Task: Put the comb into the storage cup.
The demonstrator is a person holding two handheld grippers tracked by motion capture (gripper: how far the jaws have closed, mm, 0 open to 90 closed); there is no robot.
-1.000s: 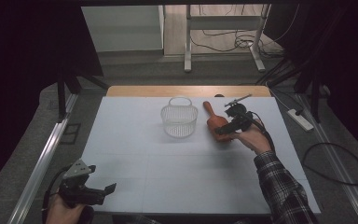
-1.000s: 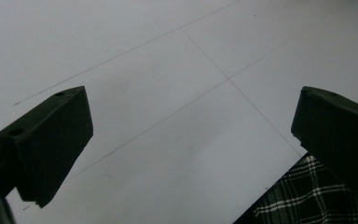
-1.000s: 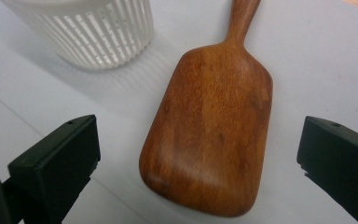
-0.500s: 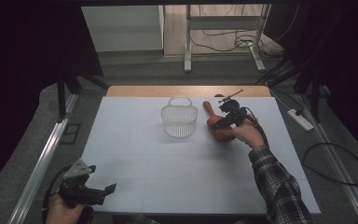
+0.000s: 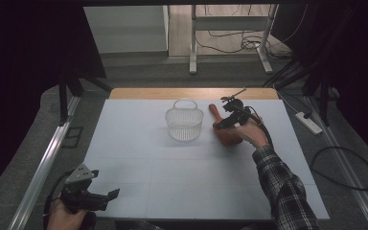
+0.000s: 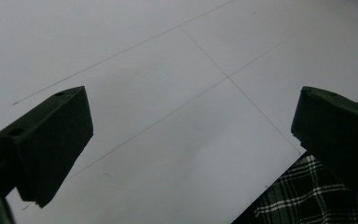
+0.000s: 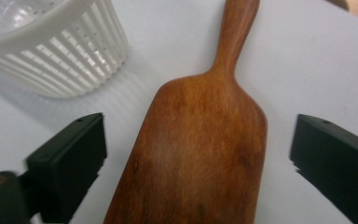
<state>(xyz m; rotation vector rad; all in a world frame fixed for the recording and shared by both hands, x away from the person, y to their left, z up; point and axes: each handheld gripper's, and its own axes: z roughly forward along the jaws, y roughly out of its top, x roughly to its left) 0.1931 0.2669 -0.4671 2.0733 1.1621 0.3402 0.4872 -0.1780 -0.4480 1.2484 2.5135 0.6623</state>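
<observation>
Wooden scoop (image 7: 200, 149), reddish-brown, smooth, broad-bodied with narrow handle, is laid flat on white surface (image 5: 139, 143) beside ribbed white plastic basket (image 5: 184, 123), straddled untouched by right gripper (image 5: 227, 123), jaws wide, just been closing.

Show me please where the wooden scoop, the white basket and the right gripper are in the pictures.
wooden scoop (image 7: 200, 149): right gripper view, on its broad body.
white basket (image 5: 185, 125): high view, on its ribbed front wall.
right gripper (image 7: 198, 154): right gripper view, midway between its open jaws, over the scoop.

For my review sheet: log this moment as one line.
right gripper: open, jaws just closing a little, either side of wooden scoop, not touching | left gripper: open, idle | basket: beside scoop
</observation>
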